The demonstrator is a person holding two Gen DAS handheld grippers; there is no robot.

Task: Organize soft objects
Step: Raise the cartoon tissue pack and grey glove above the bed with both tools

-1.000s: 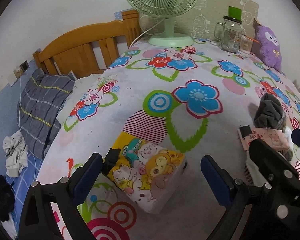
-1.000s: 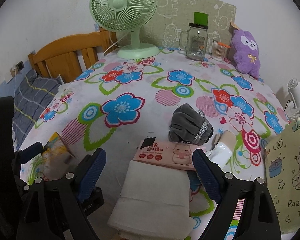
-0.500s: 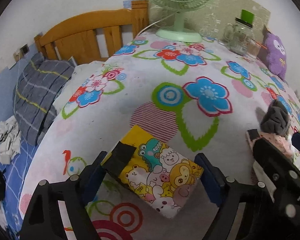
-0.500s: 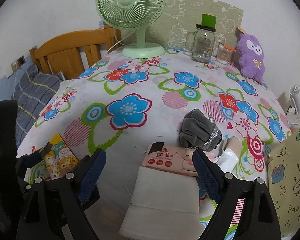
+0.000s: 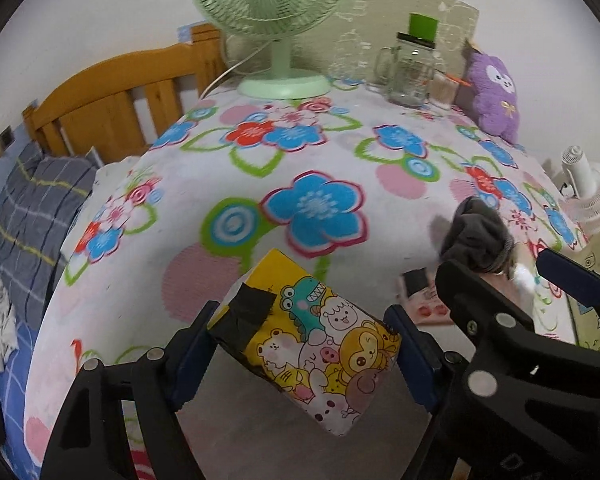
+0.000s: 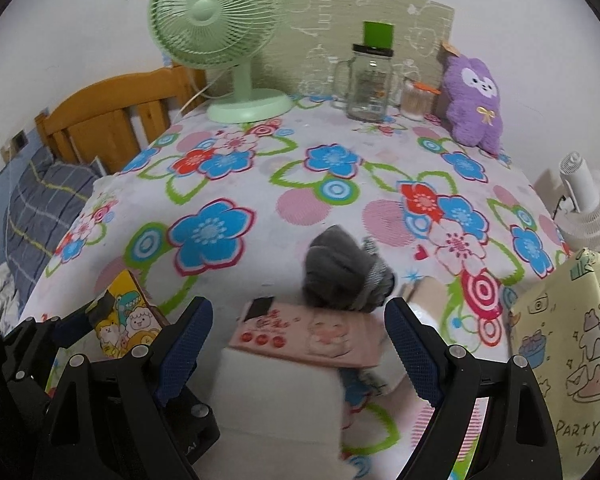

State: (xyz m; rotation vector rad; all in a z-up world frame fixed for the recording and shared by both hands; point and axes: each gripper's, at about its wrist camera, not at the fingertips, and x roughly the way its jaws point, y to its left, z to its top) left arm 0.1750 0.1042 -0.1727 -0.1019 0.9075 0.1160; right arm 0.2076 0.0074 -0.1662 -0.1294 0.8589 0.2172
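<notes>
Both wrist views look steeply down, close; both share the floral table.

The floral worktop lies bare through the frame's middle; the green fan, glass jar and purple plush crowd the top edge.

Your left gripper has the tissue pack between its pads, above the table. To its right your right gripper hangs over a folded cloth. A flat packet lies partly on that cloth, a pouch behind the packet. At the far edge, left to right: fan, jar, plush. Bag at right.
</notes>
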